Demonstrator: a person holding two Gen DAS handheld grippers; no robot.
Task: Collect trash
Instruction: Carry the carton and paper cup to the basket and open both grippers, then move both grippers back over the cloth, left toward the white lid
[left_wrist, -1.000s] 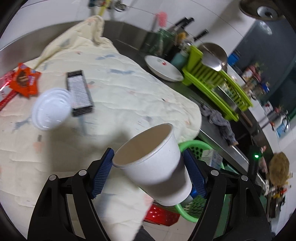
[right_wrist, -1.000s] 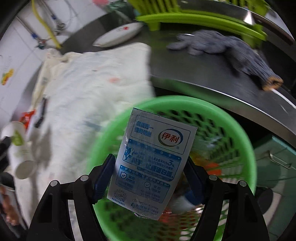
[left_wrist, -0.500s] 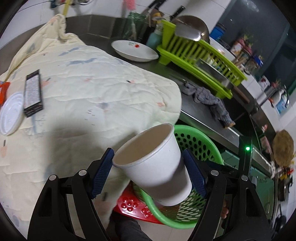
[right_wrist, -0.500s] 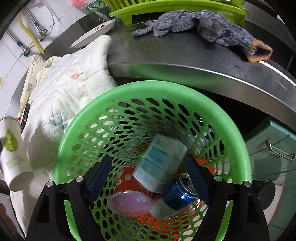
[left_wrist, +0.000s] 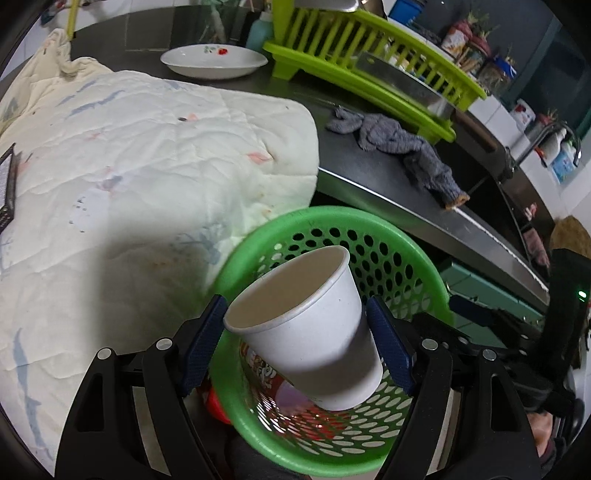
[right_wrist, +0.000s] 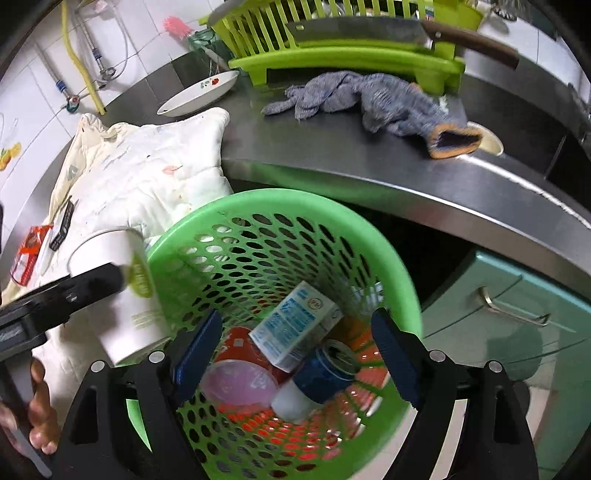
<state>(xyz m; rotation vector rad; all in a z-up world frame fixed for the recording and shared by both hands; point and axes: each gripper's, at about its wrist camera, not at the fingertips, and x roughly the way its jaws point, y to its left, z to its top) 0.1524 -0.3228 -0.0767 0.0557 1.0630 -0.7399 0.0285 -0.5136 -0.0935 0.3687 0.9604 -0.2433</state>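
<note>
Holding paper cup (left_wrist: 306, 325) tilted over green basket (left_wrist: 417, 258), left tongs (left_wrist: 299, 336) clamped.

In the left wrist view, the paper cup (left_wrist: 306, 325) covers most of the green basket's (left_wrist: 410, 251) inside, so only part of a red container (left_wrist: 266, 373) shows under it. The black flat packet (left_wrist: 7, 184) is cut off at the left edge. Jars (left_wrist: 480, 48) behind the dish rack (left_wrist: 369, 62) are too small to read.

In the right wrist view, the cup (right_wrist: 122, 291) is motion-blurred and partly hidden behind the left tongs (right_wrist: 66, 291). The milk carton's (right_wrist: 295, 325) print is illegible. The orange wrapper (right_wrist: 29, 251) is blurred, and the grey cloth (right_wrist: 369, 99) on the surface (right_wrist: 369, 162) is smeared.
</note>
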